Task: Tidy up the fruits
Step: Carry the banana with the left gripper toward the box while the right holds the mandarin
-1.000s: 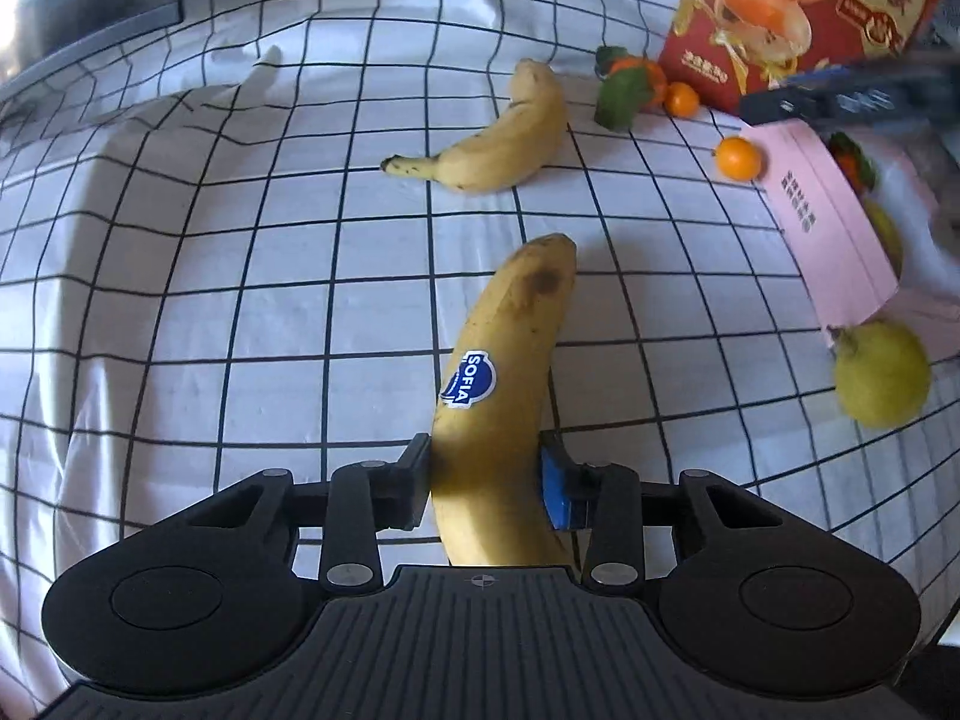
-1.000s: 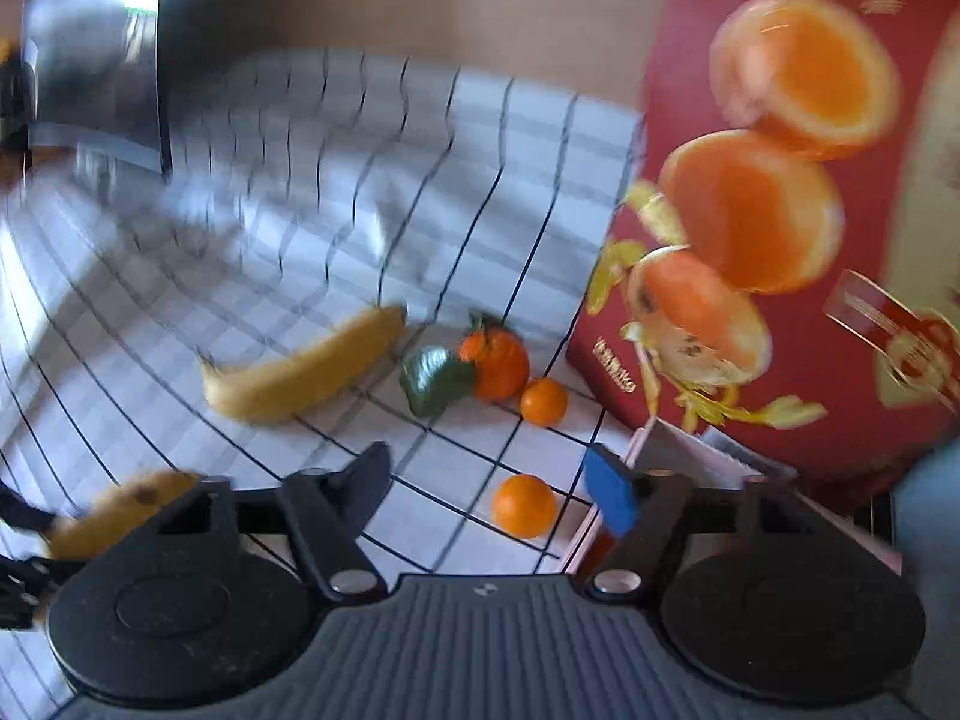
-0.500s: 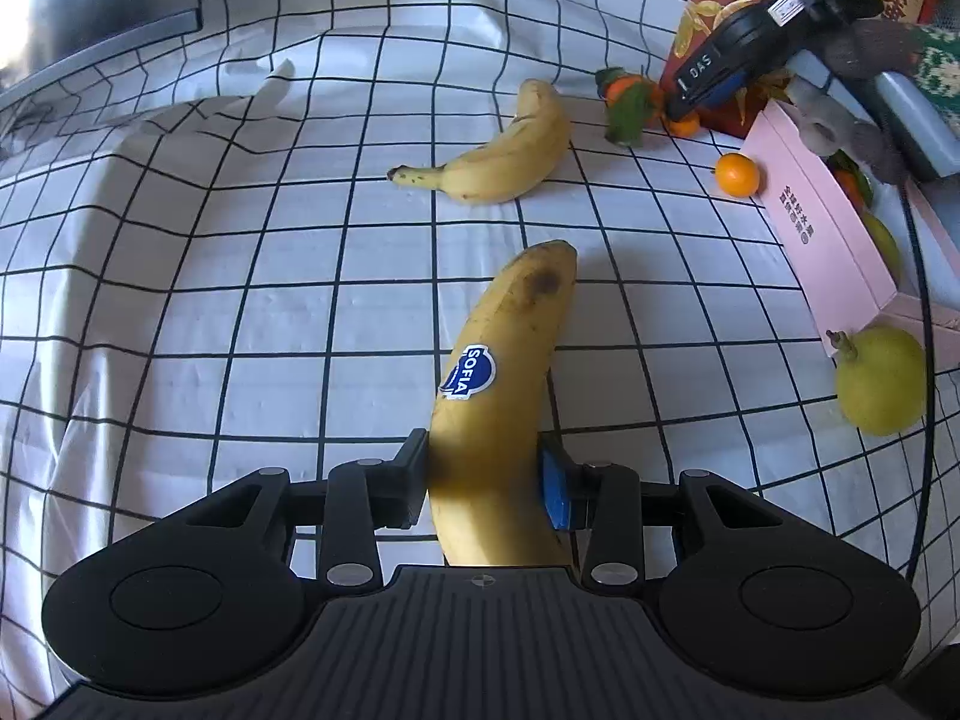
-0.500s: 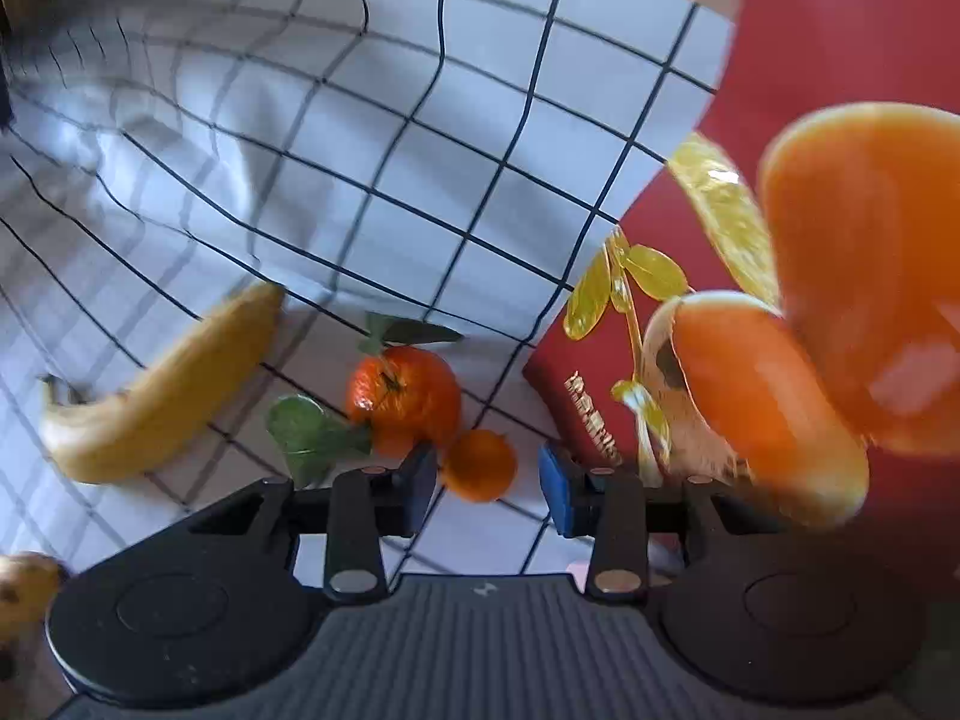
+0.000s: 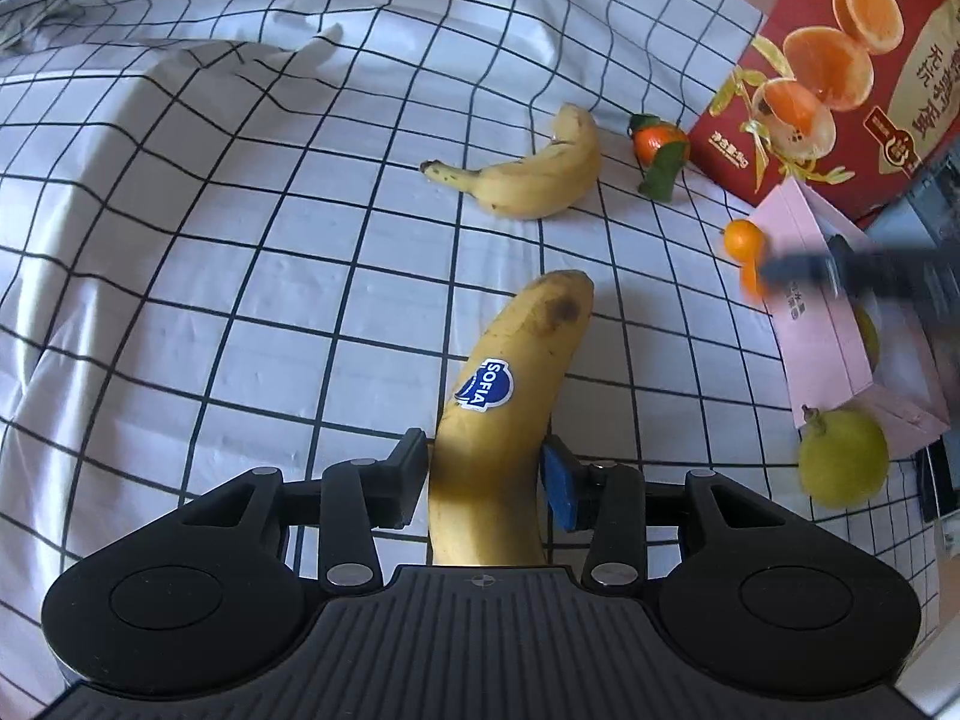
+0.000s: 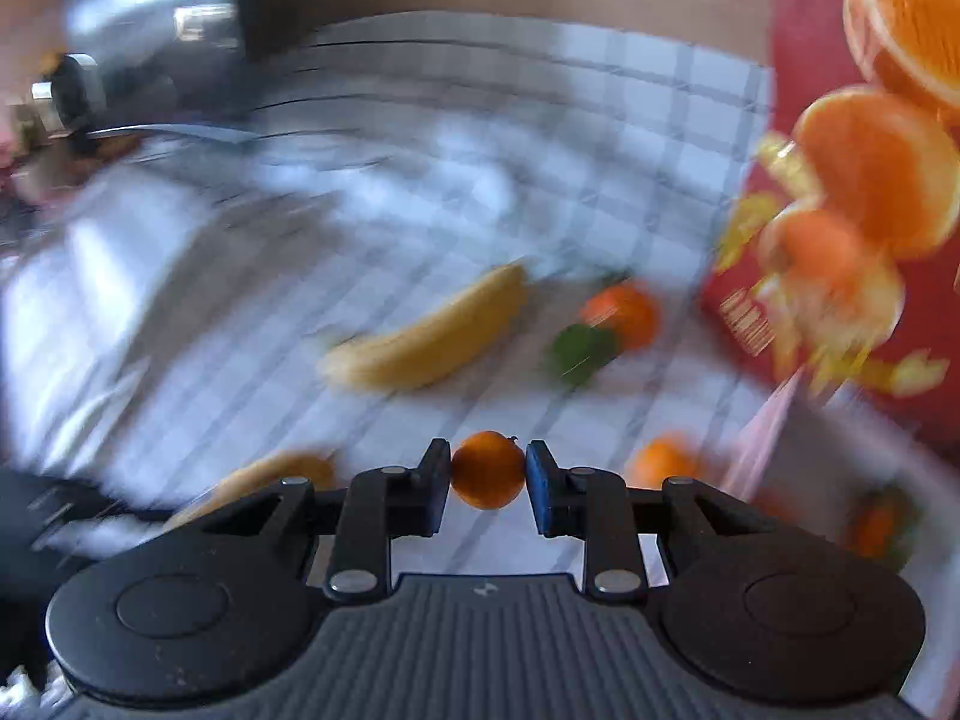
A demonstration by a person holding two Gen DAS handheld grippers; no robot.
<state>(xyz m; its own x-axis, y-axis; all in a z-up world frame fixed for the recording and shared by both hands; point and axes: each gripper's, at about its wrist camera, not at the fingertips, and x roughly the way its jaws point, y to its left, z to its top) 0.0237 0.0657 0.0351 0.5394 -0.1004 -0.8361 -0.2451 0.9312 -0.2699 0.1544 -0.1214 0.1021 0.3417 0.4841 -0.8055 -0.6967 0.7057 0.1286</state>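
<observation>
My left gripper [image 5: 486, 480] is shut on a yellow banana with a blue SOFIA sticker [image 5: 510, 396], held over the checked cloth. My right gripper [image 6: 487, 480] is shut on a small orange [image 6: 487, 477] and holds it above the cloth; that view is blurred by motion. A second banana [image 5: 534, 177] [image 6: 429, 336] lies farther back. A tangerine with green leaves [image 5: 659, 147] [image 6: 621, 315] sits next to it. Another small orange [image 5: 743, 238] [image 6: 660, 462] lies by the pink box [image 5: 822, 300]. The right gripper shows as a dark blur [image 5: 858, 270] over the pink box.
A red orange carton [image 5: 840, 72] [image 6: 864, 180] stands at the back right. A green pear [image 5: 843, 465] lies at the right by the pink box, which holds more fruit. The white checked cloth [image 5: 240, 240] covers the table, with folds at the left.
My right gripper closed on the small orange beside the tangerine, lifted it and pulled back toward the pink box. My left gripper keeps hold of the banana and has shifted only slightly.
</observation>
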